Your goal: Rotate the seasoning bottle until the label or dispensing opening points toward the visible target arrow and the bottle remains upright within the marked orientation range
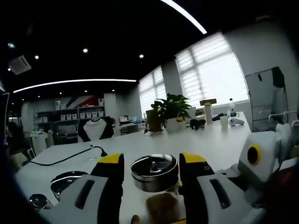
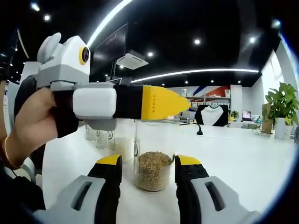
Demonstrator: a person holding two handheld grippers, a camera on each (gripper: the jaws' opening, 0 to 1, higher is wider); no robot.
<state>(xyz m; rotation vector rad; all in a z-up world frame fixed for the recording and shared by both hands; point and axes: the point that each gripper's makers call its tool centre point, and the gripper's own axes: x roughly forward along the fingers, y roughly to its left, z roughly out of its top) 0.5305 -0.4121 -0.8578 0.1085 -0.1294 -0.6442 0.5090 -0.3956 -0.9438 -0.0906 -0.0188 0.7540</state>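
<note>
Clear glass seasoning bottle (image 2: 153, 161) half full of brown grains — rigid, slick, breakable; left gripper (image 1: 152, 161) clamps its steel cap (image 1: 154, 171), right gripper (image 2: 148, 161) brackets its body — contact unclear.

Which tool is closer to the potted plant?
Left. The left tool faces the potted plant across the table, jaws around the seasoning bottle. The right tool grips lower, plant off sideways.

Both grippers wore black jaws with yellow tips on grey slotted bases; the left gripper (image 2: 175, 103) carried a white housing, and the hand (image 2: 32, 123) showed a thin wrist bangle.
</note>
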